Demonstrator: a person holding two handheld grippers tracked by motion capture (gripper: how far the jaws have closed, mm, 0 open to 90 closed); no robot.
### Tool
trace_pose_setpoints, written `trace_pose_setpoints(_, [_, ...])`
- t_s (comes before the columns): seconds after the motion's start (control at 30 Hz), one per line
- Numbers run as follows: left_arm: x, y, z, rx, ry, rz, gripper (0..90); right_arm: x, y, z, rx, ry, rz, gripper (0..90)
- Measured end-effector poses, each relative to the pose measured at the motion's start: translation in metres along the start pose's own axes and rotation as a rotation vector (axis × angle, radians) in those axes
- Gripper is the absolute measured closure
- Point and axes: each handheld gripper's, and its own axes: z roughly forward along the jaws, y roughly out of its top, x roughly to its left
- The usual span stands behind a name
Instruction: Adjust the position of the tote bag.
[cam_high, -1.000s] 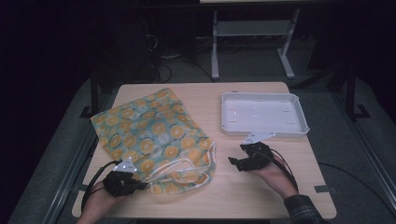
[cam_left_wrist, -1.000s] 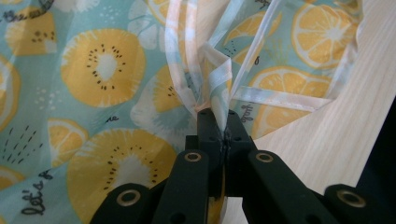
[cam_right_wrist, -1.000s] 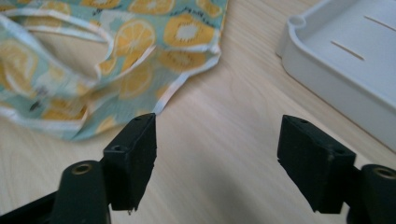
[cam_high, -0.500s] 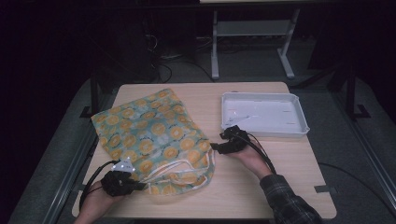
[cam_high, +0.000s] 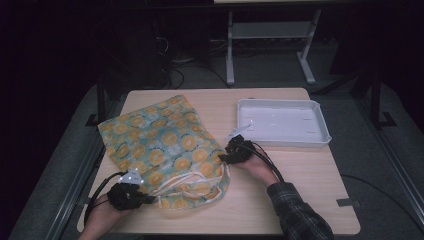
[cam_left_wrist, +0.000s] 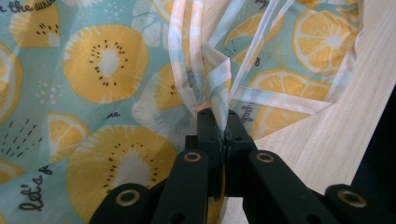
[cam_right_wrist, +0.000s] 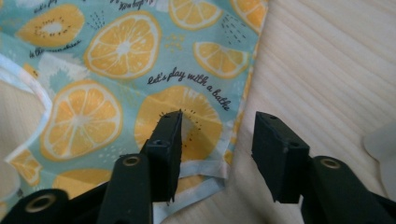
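Turquoise cloth printed with orange slices, the bag (cam_high: 165, 147) lies flat on the table's (cam_high: 310, 175) left half, its long axis running diagonally from the far left corner toward the near middle, mouth and drawstrings (cam_high: 187, 182) at the near end. The left gripper (cam_left_wrist: 219, 133) has its jaws pressed together on a drawstring at that mouth. The right gripper (cam_right_wrist: 215, 149) straddles the bag's right edge, jaws partly spread, just closing, not yet pinching cloth. A white tray (cam_high: 320, 140) sits just beyond.

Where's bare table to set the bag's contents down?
Bare wood lies in front of the white tray, right of the right gripper, and along the table's near edge. The fruit-print bag and left gripper crowd the left half.
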Motion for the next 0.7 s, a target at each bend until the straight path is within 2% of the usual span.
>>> trace_pose_setpoints(0.07, [0.0002, 0.0004, -0.0001, 0.006, 0.001, 0.006, 88.1, 0.0019, 0.0002, 0.0003, 0.003, -0.007, -0.022, 58.6])
trace_pose_setpoints(0.13, [0.0000, 0.0008, 0.0003, 0.008, 0.001, 0.008, 88.1, 0.0056, -0.0006, 0.0004, 0.004, -0.035, -0.067, 65.3])
trace_pose_setpoints(0.37, [0.0004, 0.0007, 0.0001, 0.009, 0.020, 0.010, 88.1, 0.0094, 0.0004, 0.0001, 0.014, -0.022, -0.094, 85.6])
trace_pose_setpoints(0.7, [0.0017, 0.0030, 0.0006, 0.013, 0.040, 0.021, 88.2, 0.0074, -0.0016, -0.0044, 0.030, -0.014, -0.109, 88.6])
